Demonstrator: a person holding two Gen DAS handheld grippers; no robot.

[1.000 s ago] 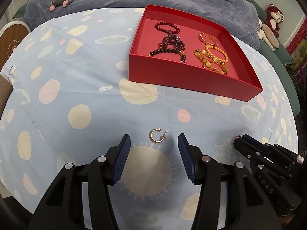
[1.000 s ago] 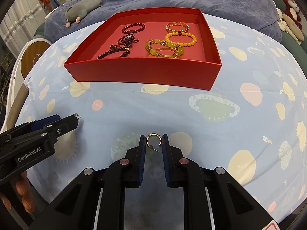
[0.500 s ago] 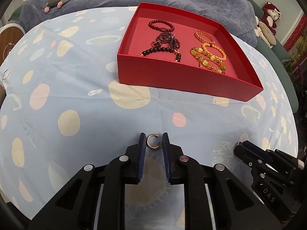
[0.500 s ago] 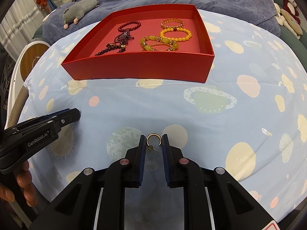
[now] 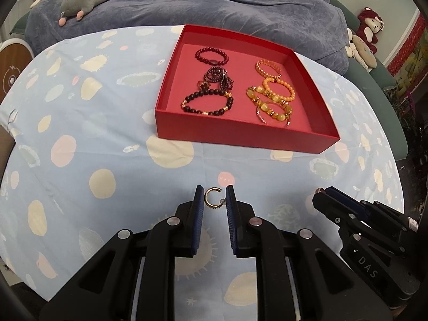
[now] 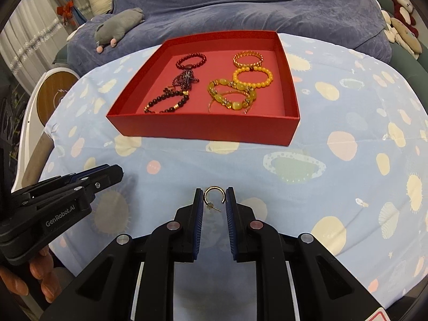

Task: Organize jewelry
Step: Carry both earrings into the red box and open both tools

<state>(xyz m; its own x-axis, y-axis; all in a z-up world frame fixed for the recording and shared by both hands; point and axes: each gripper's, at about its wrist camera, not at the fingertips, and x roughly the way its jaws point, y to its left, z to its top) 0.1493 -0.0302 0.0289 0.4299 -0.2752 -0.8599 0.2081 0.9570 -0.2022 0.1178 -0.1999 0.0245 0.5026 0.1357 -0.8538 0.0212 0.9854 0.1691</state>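
Gold C-shaped hoop earring (image 5: 212,198) between ridged claw pads

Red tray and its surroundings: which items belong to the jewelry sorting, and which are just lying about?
Job:
- red tray
- dark bracelets, left side
- amber bracelets, right side
- gold earring in left gripper
- second gold earring in right gripper

Lying about:
- grey plush
- red plush
- spotted cloth
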